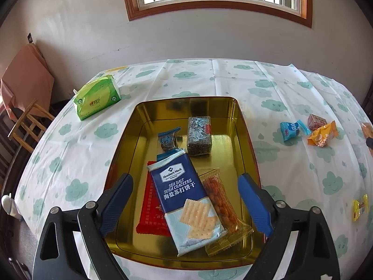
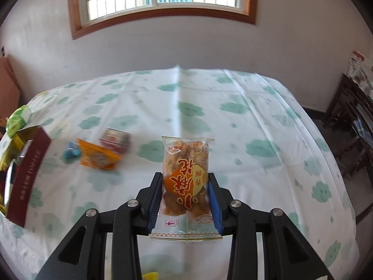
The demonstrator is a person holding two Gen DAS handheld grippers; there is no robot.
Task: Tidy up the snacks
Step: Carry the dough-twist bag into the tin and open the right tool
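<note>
A gold tin box (image 1: 132, 144) stands on the table and holds a blue soda cracker pack (image 1: 184, 200), a red packet (image 1: 151, 207), a clear fried-snack pack (image 1: 223, 207), a dark seaweed block (image 1: 199, 135) and a small blue candy (image 1: 169, 138). My left gripper (image 1: 186, 200) is open and empty above the box's near end. My right gripper (image 2: 185, 191) is shut on a clear snack pack with an orange label (image 2: 185, 175), held above the table. Loose on the cloth lie a blue candy (image 1: 292, 129), an orange packet (image 1: 322, 135) and a reddish packet (image 1: 316, 121).
A green tissue pack (image 1: 98, 96) lies at the table's far left. A yellow candy (image 1: 360, 206) lies near the right edge. The box's maroon side (image 2: 28, 175) shows at the left of the right wrist view. A wooden chair (image 1: 28, 126) stands left of the table.
</note>
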